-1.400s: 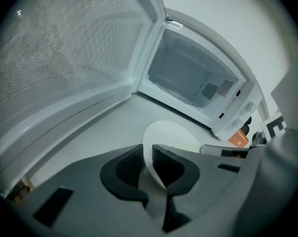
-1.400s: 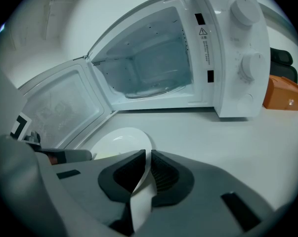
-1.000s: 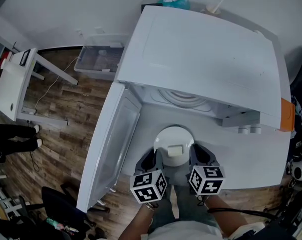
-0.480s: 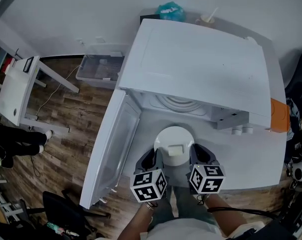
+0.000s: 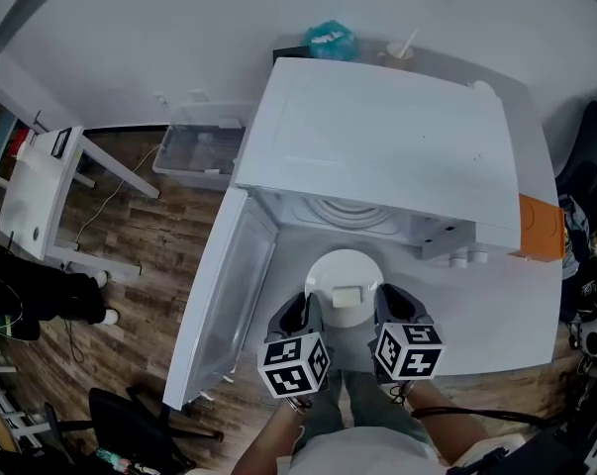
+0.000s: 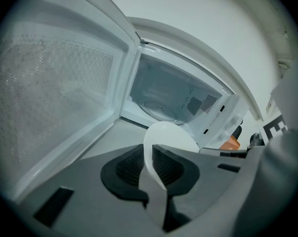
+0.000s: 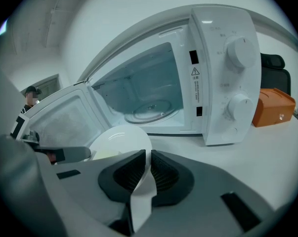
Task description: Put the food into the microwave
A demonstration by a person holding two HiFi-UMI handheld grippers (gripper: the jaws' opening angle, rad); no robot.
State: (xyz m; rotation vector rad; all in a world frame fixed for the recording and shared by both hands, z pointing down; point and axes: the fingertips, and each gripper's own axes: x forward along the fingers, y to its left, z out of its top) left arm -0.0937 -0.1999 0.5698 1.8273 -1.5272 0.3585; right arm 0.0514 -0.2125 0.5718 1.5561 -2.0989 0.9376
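Note:
A white plate (image 5: pixel 344 275) carrying a pale block of food (image 5: pixel 347 296) hangs just in front of the open white microwave (image 5: pixel 387 156). My left gripper (image 5: pixel 311 317) is shut on the plate's left rim (image 6: pixel 156 147). My right gripper (image 5: pixel 382 312) is shut on its right rim (image 7: pixel 139 154). The microwave door (image 5: pixel 219 300) swings wide open to the left. The glass turntable (image 7: pixel 151 111) shows inside the cavity, with nothing on it. The left gripper view also shows the cavity (image 6: pixel 171 100) beyond the plate.
The microwave stands on a white table (image 5: pixel 496 310). An orange box (image 5: pixel 541 229) sits at its right side, next to the control knobs (image 7: pixel 240 53). A clear plastic bin (image 5: pixel 194 146) and a small white table (image 5: pixel 36 191) stand on the wood floor at left.
The plate and both grippers keep their place in the picture. The head view has shifted slightly, so the microwave and the room sit a little differently in frame.

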